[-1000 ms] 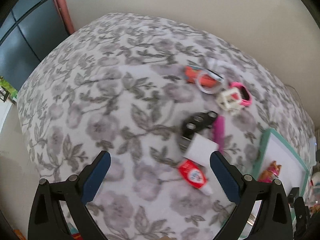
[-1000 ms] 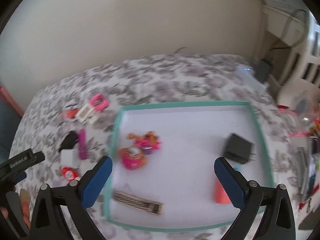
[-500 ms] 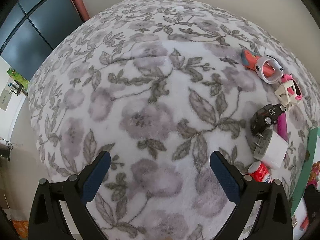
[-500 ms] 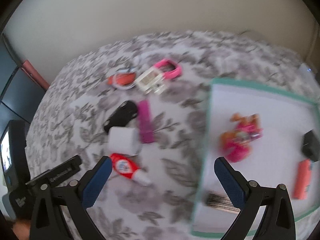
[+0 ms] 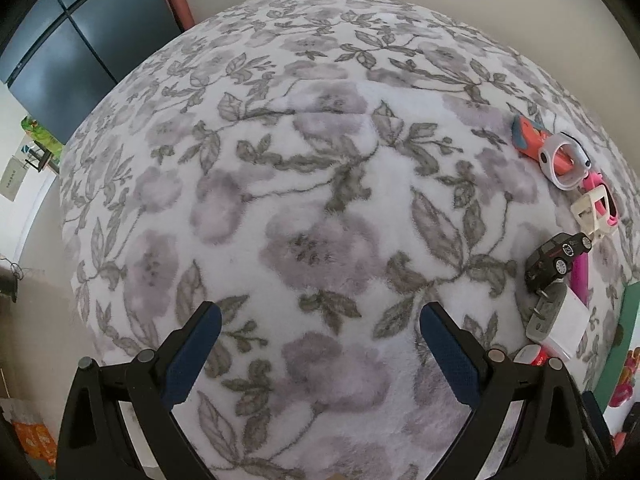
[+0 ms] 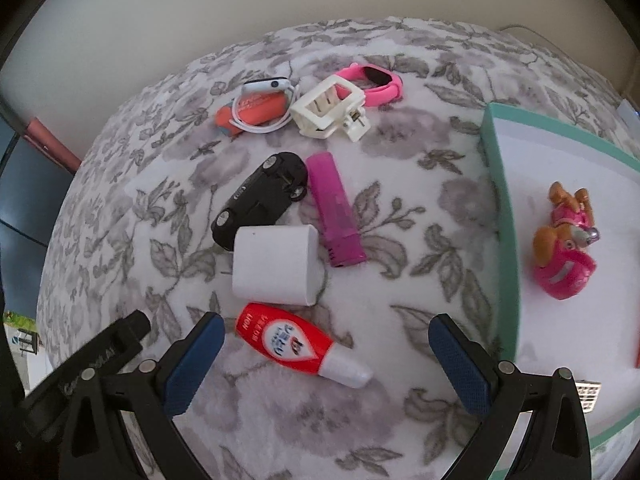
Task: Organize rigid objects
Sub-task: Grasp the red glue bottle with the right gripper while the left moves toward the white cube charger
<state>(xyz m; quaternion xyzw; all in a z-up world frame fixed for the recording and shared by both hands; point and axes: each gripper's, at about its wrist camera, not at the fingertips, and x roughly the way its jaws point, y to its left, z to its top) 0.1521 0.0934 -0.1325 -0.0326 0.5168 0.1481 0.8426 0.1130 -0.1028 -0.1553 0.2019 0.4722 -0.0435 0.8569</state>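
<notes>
On the floral blanket [image 6: 416, 216] lie a red glue bottle [image 6: 296, 344], a white charger [image 6: 276, 266], a black toy car [image 6: 262, 198], a purple stick [image 6: 336, 216], a cream clip [image 6: 328, 108], a pink band [image 6: 372, 82] and an orange case with a white watch [image 6: 256, 114]. My right gripper [image 6: 326, 354] is open, just above the glue bottle. The teal tray [image 6: 502, 200] on the right holds a pink toy dog [image 6: 564, 252]. My left gripper [image 5: 320, 344] is open and empty over bare blanket; the car [image 5: 556, 258] and charger [image 5: 560, 322] lie to its right.
A beige wall runs behind the blanket. A dark cabinet [image 5: 60, 48] stands at the left. The left gripper's body [image 6: 84, 364] shows at the lower left of the right wrist view. The tray's near corner holds a patterned item [image 6: 588, 390].
My right gripper has swung left from over the tray to over the loose items and come lower. My left gripper has shifted left and closer to the blanket.
</notes>
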